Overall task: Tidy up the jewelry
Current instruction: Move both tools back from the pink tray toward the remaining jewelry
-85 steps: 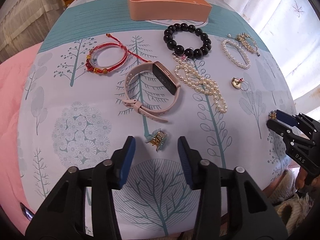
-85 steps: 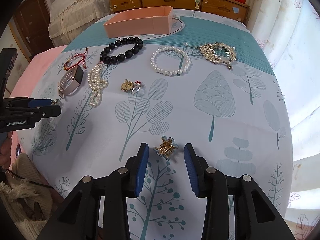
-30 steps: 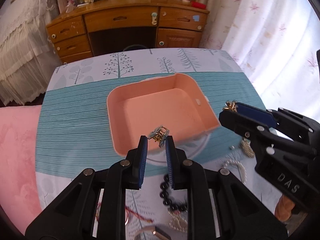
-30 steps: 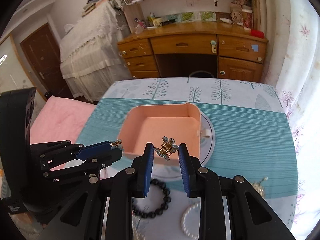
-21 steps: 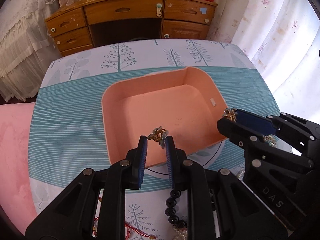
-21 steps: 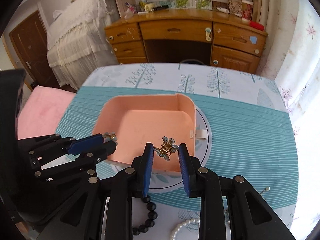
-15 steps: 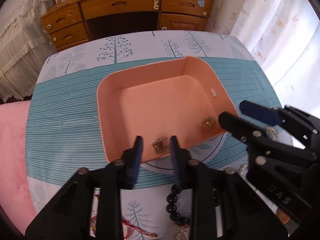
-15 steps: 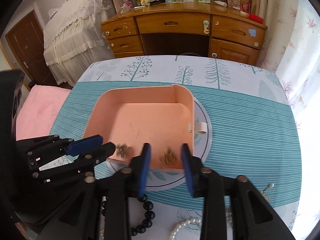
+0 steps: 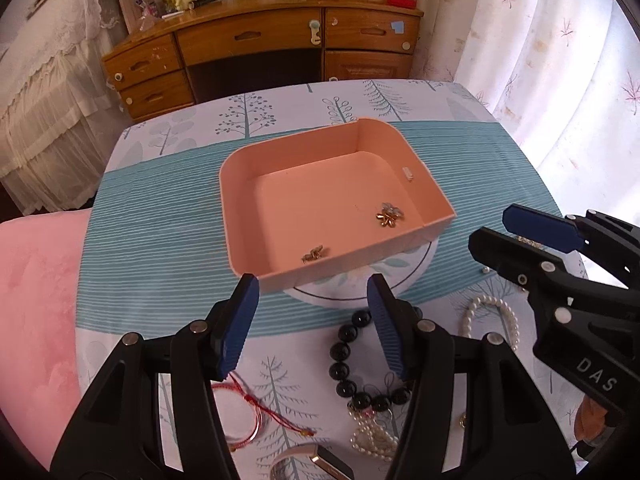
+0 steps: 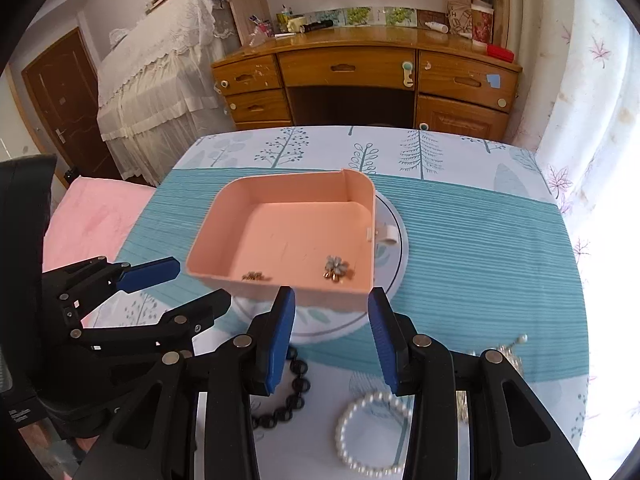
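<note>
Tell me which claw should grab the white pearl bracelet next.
Probably the right claw: open and empty, and the white pearl bracelet lies just below its fingers. From the left claw, also open, the bracelet sits off to the side beneath the right claw.

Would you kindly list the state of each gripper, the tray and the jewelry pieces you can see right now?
Left gripper: open, empty.
Right gripper: open, empty.
Pink tray: upright, holding two clips.
Flower clip: lying inside the tray.
Gold clip: inside the tray, near the front wall.
Black bead bracelet: on the table, outside the tray.
Pearl bracelet: on the table.
</note>
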